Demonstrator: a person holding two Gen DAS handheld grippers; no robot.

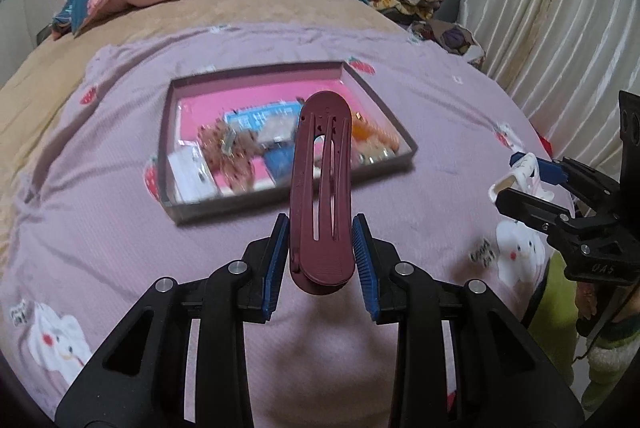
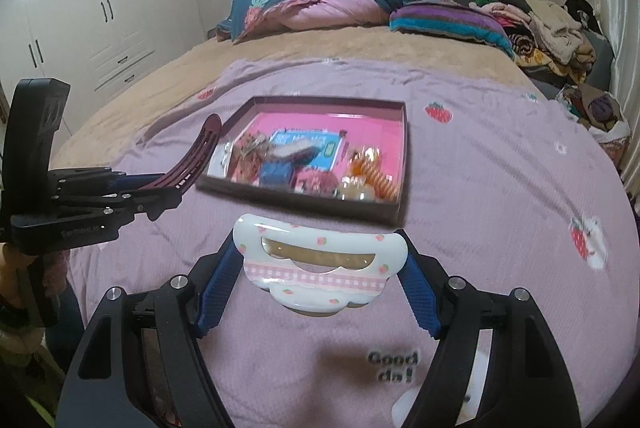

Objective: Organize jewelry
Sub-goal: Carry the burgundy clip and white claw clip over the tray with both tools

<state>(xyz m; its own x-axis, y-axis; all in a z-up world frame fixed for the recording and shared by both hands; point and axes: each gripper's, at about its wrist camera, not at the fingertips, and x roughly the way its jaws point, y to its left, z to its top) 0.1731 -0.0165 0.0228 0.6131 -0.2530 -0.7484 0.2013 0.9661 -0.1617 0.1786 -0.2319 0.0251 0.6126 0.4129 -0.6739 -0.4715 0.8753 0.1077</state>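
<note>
My left gripper (image 1: 322, 242) is shut on a long maroon hair clip (image 1: 322, 183) and holds it upright above the bed, in front of the box. The clip also shows in the right wrist view (image 2: 192, 159). My right gripper (image 2: 324, 260) is shut on a white cloud-shaped hair clip (image 2: 320, 268) with pink checks and strawberries; it also shows in the left wrist view (image 1: 520, 175). A shallow brown box (image 1: 170, 147) with a pink floor lies on the purple blanket, holding several hair accessories and packets; it also shows in the right wrist view (image 2: 404, 163).
The purple blanket (image 1: 100, 195) with strawberry and bunny prints covers the bed. Folded quilts (image 2: 320, 7) and a clothes pile (image 2: 552, 27) lie at the head. White wardrobes (image 2: 100, 7) stand left, curtains (image 1: 540, 7) right.
</note>
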